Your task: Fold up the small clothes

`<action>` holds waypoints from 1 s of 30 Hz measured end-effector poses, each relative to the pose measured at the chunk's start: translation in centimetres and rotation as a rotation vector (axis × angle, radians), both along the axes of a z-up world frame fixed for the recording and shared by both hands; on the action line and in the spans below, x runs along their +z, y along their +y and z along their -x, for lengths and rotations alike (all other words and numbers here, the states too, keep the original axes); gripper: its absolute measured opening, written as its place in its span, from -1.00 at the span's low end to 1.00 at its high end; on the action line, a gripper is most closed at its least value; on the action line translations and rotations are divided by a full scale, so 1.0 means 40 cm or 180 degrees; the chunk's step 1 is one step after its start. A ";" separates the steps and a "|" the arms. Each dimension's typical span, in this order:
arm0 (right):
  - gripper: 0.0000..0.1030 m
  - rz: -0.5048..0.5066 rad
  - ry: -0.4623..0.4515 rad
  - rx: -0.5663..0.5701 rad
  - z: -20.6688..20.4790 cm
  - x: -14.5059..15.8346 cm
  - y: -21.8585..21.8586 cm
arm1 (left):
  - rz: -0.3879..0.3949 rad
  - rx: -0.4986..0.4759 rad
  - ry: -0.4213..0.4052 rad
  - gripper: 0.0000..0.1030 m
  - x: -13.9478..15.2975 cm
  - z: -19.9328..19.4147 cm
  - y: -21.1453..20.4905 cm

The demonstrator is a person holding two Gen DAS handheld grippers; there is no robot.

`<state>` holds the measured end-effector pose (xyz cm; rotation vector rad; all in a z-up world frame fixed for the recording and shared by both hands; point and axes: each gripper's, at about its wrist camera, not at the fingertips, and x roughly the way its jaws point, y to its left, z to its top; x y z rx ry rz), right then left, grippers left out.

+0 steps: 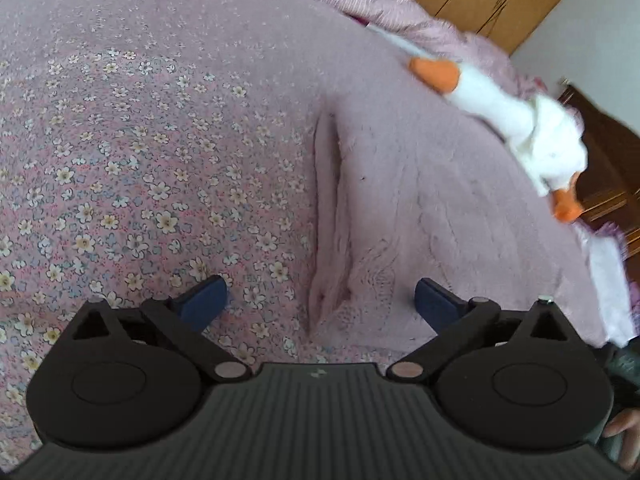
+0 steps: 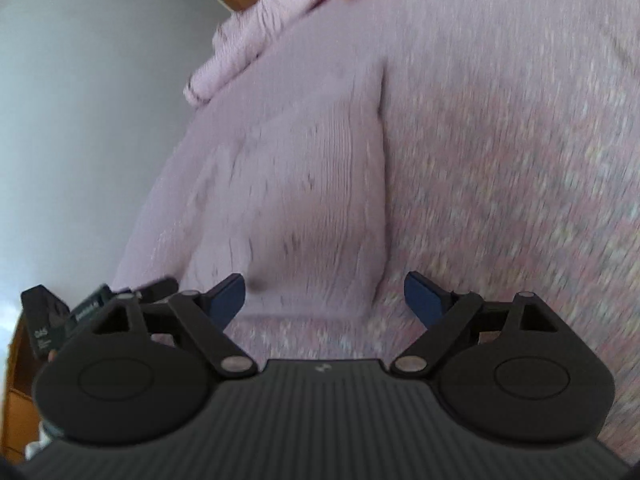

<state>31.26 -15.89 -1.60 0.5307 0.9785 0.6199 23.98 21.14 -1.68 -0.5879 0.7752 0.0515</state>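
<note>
Floral bedspread (image 1: 120, 184), plush goose (image 1: 532, 128) beside pink garment (image 1: 400, 208)

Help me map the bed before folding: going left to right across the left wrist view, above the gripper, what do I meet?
Floral sheet → folded pink garment → white plush goose → wooden furniture.

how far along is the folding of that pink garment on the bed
The pink garment lies flat on the floral bedspread with a folded edge along one side, so one fold looks done. Nothing is in hand: the left gripper and right gripper hover with jaws open. Further folds seem left.
</note>
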 end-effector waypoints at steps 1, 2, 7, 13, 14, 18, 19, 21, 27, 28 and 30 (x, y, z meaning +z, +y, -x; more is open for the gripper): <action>0.71 -0.0070 0.0022 -0.0024 0.005 -0.006 -0.004 | 0.0057 -0.0006 0.0001 1.00 -0.002 0.010 0.008; 0.71 -0.0159 0.0063 -0.0048 0.010 -0.011 -0.009 | 0.0133 -0.0022 0.0001 1.00 -0.002 0.014 0.014; 0.71 -0.0725 0.0450 -0.0203 0.009 -0.041 -0.055 | 0.1036 -0.0217 0.0001 1.00 -0.021 0.068 0.039; 0.73 -0.0984 0.0565 -0.0290 -0.031 -0.065 -0.051 | 0.1272 -0.0103 -0.0048 1.00 -0.057 -0.011 0.032; 0.73 -0.1009 0.0563 -0.0277 -0.044 -0.067 -0.045 | 0.1321 -0.0084 -0.0065 1.00 -0.057 -0.033 0.033; 0.73 -0.1115 0.0542 -0.0309 -0.095 -0.076 -0.024 | 0.1477 -0.0101 -0.0275 1.00 -0.064 -0.122 0.060; 0.73 -0.1134 0.0550 -0.0337 -0.104 -0.077 -0.021 | 0.1524 -0.0073 -0.0292 1.00 -0.070 -0.140 0.067; 0.72 -0.1170 0.0584 -0.0375 -0.108 -0.077 -0.028 | 0.1558 -0.0071 -0.0237 1.00 -0.059 -0.128 0.065; 0.70 -0.1209 0.0346 -0.0218 -0.050 -0.080 -0.057 | 0.1727 0.0085 -0.0108 0.99 -0.053 0.055 0.042; 0.70 -0.1234 0.0341 -0.0233 -0.042 -0.080 -0.064 | 0.1791 0.0152 -0.0138 0.99 -0.053 0.088 0.035; 0.70 -0.1307 0.0357 -0.0299 -0.026 -0.082 -0.080 | 0.1942 0.0256 -0.0163 1.00 -0.059 0.126 0.015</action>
